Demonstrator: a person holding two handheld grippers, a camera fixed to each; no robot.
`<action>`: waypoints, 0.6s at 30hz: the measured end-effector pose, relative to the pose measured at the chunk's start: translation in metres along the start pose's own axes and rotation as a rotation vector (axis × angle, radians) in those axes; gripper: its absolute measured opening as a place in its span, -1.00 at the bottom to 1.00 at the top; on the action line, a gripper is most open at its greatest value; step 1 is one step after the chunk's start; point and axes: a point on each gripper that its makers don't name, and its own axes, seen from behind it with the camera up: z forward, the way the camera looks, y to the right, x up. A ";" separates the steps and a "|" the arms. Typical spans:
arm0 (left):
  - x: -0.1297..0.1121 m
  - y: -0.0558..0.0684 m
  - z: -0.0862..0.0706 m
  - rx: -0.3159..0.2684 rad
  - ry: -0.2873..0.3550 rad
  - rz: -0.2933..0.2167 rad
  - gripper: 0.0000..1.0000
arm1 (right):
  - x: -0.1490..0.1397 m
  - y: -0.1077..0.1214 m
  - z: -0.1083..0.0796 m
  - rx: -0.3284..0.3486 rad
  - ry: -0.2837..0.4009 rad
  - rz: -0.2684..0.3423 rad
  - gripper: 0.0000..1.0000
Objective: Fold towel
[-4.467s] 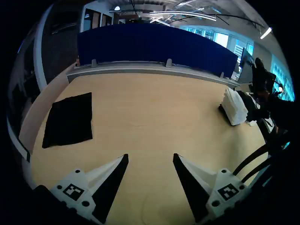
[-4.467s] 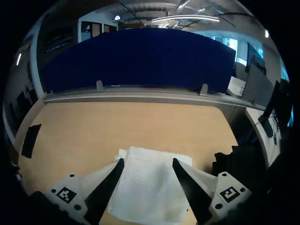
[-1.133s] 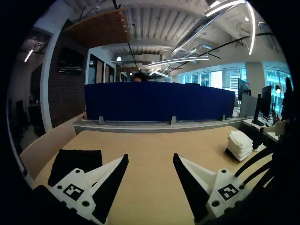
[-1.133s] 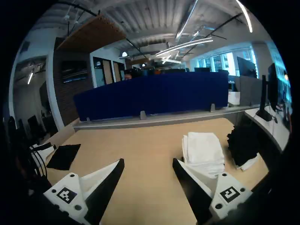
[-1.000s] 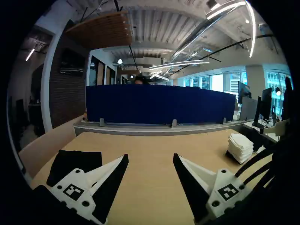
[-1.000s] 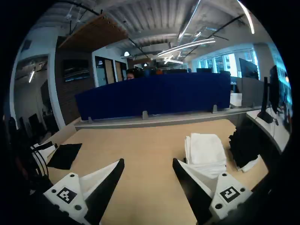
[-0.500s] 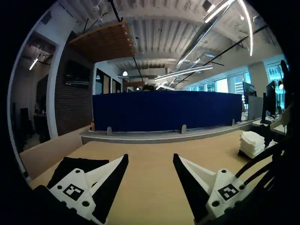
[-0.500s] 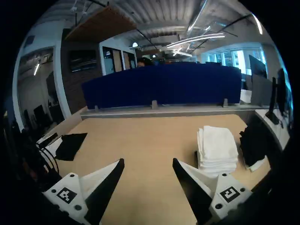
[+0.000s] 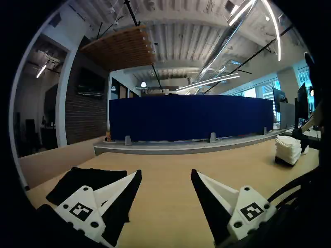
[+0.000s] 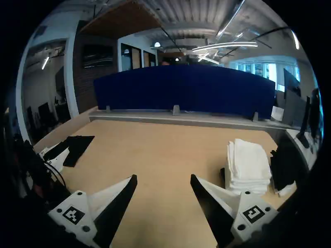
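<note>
Folded white towel stack (image 10: 247,165) on wooden table (image 10: 165,144), near right end of blue partition (image 10: 186,93). Just beside stack, dark cloth pile (image 10: 283,167). Flat black towel (image 9: 85,182) toward partition's left end, partly behind finger of left gripper (image 9: 165,171). Left gripper and right gripper (image 10: 163,177) both spread, holding nothing, over tabletop before partition. Office beyond partition, strip lights (image 10: 225,44) overhead.

One desk (image 10: 165,144) carries one flat black towel (image 10: 78,149) near its left edge, one stack of white towels (image 10: 247,165) near its right edge (layers too fine to count) and one dark heap (image 10: 283,167) just beside that stack. One blue partition (image 10: 182,93) on three brackets (image 10: 176,109) lines its far edge. Two grippers: left gripper (image 9: 165,177), right gripper (image 10: 163,182).
</note>
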 end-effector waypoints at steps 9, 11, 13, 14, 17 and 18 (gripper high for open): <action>-0.014 -0.002 0.002 -0.002 0.007 -0.017 0.76 | 0.000 -0.005 0.004 -0.003 0.002 -0.022 1.00; -0.017 -0.001 0.001 -0.004 0.009 -0.017 0.76 | 0.001 -0.005 0.004 -0.004 0.004 -0.021 1.00; -0.016 -0.002 0.001 -0.005 0.009 -0.015 0.76 | 0.002 -0.005 0.002 -0.006 0.005 -0.023 1.00; -0.016 -0.002 0.001 -0.006 0.010 -0.014 0.76 | 0.002 -0.005 0.002 -0.006 0.006 -0.024 1.00; -0.016 -0.002 0.002 -0.007 0.012 -0.020 0.76 | 0.003 -0.003 0.000 -0.010 0.008 -0.025 1.00; -0.017 -0.002 0.003 -0.007 0.012 -0.022 0.76 | 0.004 -0.002 0.000 -0.010 0.011 -0.023 1.00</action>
